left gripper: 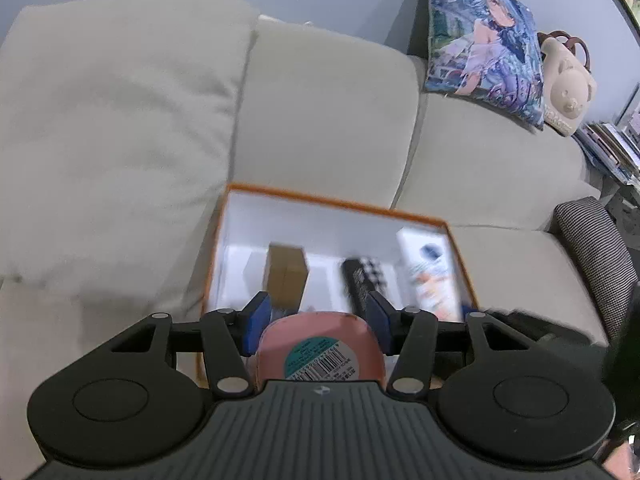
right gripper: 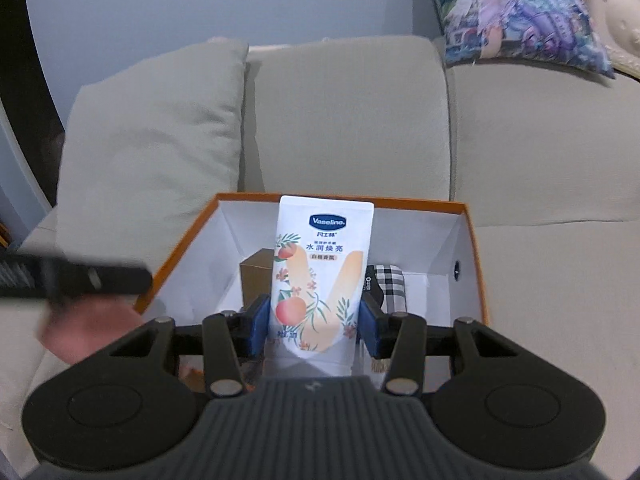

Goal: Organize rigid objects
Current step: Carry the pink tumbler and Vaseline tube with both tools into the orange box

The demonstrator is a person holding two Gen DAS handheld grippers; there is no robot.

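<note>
Over the orange box's (right gripper: 476,264) near edge on the sofa (left gripper: 320,120), the left claw (left gripper: 316,326) grips a pink container (left gripper: 320,350); the right claw (right gripper: 314,322) clamps a Vaseline tube (right gripper: 320,272).

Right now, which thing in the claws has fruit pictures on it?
The white lotion tube, squeezed by the right claw. It has peaches printed on it. The left claw holds a plain pink container with a barcode sticker.

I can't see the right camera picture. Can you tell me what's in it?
The right tongs squeeze a white Vaseline tube with peaches on it, holding it upright over an open orange box on a beige sofa. Inside the box sit a brown carton and a black-and-white checked thing.
</note>
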